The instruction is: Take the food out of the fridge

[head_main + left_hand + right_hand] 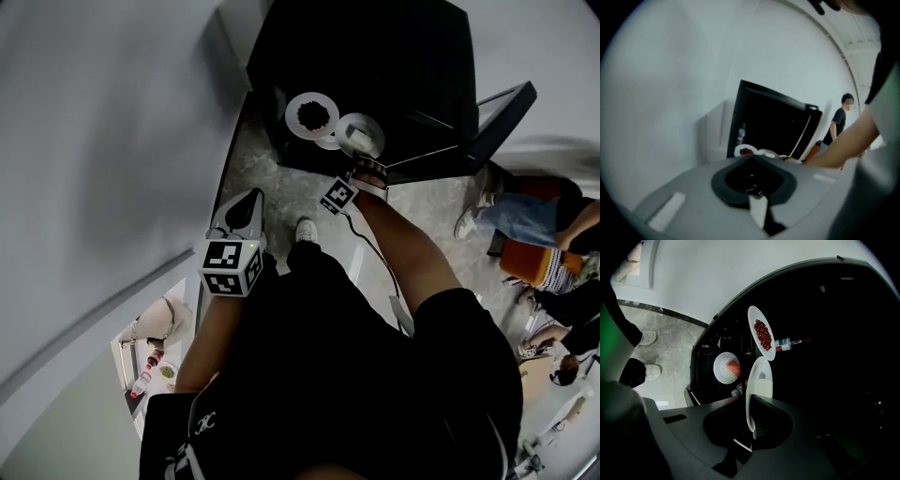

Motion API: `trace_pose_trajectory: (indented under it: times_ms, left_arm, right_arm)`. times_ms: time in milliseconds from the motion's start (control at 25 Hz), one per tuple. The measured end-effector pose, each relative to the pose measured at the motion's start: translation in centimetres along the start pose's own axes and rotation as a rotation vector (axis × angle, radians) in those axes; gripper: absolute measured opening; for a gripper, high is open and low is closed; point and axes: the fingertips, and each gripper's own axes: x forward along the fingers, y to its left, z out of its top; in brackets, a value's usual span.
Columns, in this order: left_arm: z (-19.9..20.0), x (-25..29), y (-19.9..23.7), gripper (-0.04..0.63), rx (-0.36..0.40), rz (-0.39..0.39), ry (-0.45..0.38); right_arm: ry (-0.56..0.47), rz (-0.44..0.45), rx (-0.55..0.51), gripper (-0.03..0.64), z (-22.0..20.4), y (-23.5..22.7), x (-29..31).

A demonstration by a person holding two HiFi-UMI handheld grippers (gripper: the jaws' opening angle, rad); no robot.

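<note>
The black fridge (375,56) stands open. In the right gripper view a white plate of red beans (762,333), a white plate with a red watermelon slice (727,367) and a small bottle (787,343) sit inside it. My right gripper (752,427) is shut on the rim of a third white plate (759,385), which carries a pale block of food and shows edge-on. The head view shows that held plate (359,134) at the fridge front beside the bean plate (311,115), with my right gripper (356,152) at its near edge. My left gripper (251,195) hangs back by my side, its tips together and nothing in it.
The fridge door (497,117) swings out to the right. People (539,244) sit on the floor at the far right. A white wall (103,141) runs along the left, above a marbled floor (253,164). The left gripper view shows the fridge (773,126) from farther back.
</note>
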Motion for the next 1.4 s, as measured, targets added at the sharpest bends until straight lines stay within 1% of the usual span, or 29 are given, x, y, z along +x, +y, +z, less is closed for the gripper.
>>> trace_pose_trajectory:
  times_ms: [160,320,400,440,600,800,920,1000,1120,1240,1400]
  left_arm:
    - [0.1,-0.3,0.0,0.000,0.031,-0.042,0.004]
    - [0.7,0.0,0.7,0.000,0.063,-0.090,-0.005]
    - [1.1,0.1,0.9,0.000,0.073,-0.114,-0.013]
    - [1.3,0.2,0.9,0.000,0.080,-0.125,-0.016]
    - [2.0,0.1,0.4,0.000,0.110,-0.176,-0.023]
    - [2.7,0.2,0.2,0.000,0.137,-0.235,-0.037]
    - [3.5,0.1,0.0,0.000,0.146,-0.269,-0.057]
    - [3.9,0.2,-0.3,0.000,0.150,-0.294,-0.067]
    - [4.3,0.3,-1.0,0.000,0.162,-0.338,-0.074]
    - [4.7,0.5,-2.0,0.000,0.178,-0.384,-0.076]
    - [5.0,0.1,-3.4,0.000,0.193,-0.440,-0.085]
  right_arm:
    - [0.019,-0.066,-0.009,0.011,-0.5,-1.0,-1.0]
    - [0.045,-0.129,0.031,0.009,-0.6,-2.6,-2.3]
    - [0.049,-0.154,0.035,0.009,-0.6,-3.3,-3.1]
    - [0.044,-0.161,0.037,0.009,-0.5,-3.5,-3.5]
    - [-0.010,-0.158,0.102,0.009,0.3,-4.3,-5.4]
    - [-0.037,-0.198,0.094,0.009,0.9,-5.7,-8.3]
    - [-0.067,-0.191,0.077,0.009,1.5,-6.1,-10.7]
    - [-0.091,-0.202,0.061,0.009,1.9,-6.7,-12.7]
    - [-0.122,-0.239,0.049,0.009,2.2,-8.1,-15.9]
    - [-0.134,-0.299,0.048,0.009,1.9,-10.0,-19.5]
    - [-0.152,-0.317,0.070,0.009,1.6,-12.0,-24.7]
